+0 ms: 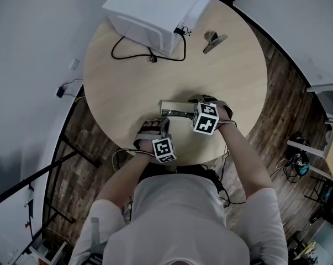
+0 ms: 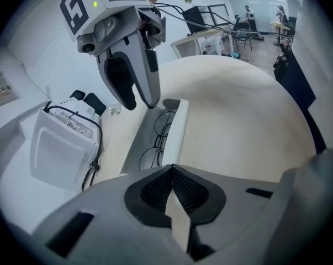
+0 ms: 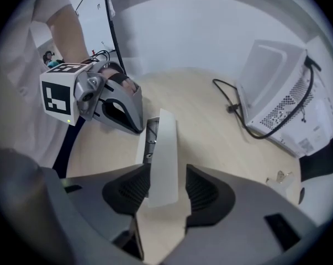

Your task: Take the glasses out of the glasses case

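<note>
Pale wood makes up the round surface (image 1: 133, 87), and the white hard-shell glasses case (image 1: 174, 110) lies open near its lower edge in the head view. Thin wire-framed round glasses (image 2: 157, 139) lie in the grey base, left of the raised lid. Your left gripper (image 2: 172, 169) is closed on the near end of the case, at the bottom centre of its view. Your right gripper (image 3: 167, 189) stands wide, with the upright white lid between its jaws. The left pad is just beside the lid and the right pad is apart from it.
</note>
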A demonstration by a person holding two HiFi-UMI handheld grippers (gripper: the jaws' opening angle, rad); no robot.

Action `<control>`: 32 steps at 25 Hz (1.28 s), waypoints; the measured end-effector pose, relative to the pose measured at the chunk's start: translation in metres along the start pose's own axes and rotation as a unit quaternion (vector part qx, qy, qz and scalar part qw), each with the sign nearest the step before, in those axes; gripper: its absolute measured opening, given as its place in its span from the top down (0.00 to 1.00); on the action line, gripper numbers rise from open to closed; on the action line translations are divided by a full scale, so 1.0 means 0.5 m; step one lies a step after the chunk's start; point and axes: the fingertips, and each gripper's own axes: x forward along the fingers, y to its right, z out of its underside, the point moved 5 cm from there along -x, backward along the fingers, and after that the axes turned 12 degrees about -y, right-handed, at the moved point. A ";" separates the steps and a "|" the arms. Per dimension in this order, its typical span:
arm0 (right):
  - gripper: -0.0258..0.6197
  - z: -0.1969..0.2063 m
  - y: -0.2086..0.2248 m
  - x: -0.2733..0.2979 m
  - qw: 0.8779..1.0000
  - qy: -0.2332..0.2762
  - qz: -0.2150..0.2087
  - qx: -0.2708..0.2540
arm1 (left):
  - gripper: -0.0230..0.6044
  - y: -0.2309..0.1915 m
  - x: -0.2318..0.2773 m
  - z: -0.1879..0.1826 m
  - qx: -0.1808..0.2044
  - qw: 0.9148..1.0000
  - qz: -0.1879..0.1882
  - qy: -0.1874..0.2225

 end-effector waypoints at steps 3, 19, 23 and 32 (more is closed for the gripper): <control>0.76 0.003 0.017 -0.006 0.999 -0.006 0.050 -0.004 | 0.95 -0.013 -0.009 -0.003 0.006 1.000 -0.011 0.000; 0.92 0.014 0.044 -0.003 0.990 0.028 0.091 0.106 | 0.95 -0.009 -0.009 0.001 -0.003 1.000 0.005 -0.006; 0.92 0.015 0.036 -0.011 0.989 0.037 0.093 0.111 | 0.95 -0.003 -0.012 0.010 -0.011 1.000 0.006 -0.006; 0.92 0.026 0.032 -0.059 0.978 0.078 0.113 0.154 | 0.95 -0.031 -0.064 0.004 -0.084 0.996 0.020 0.035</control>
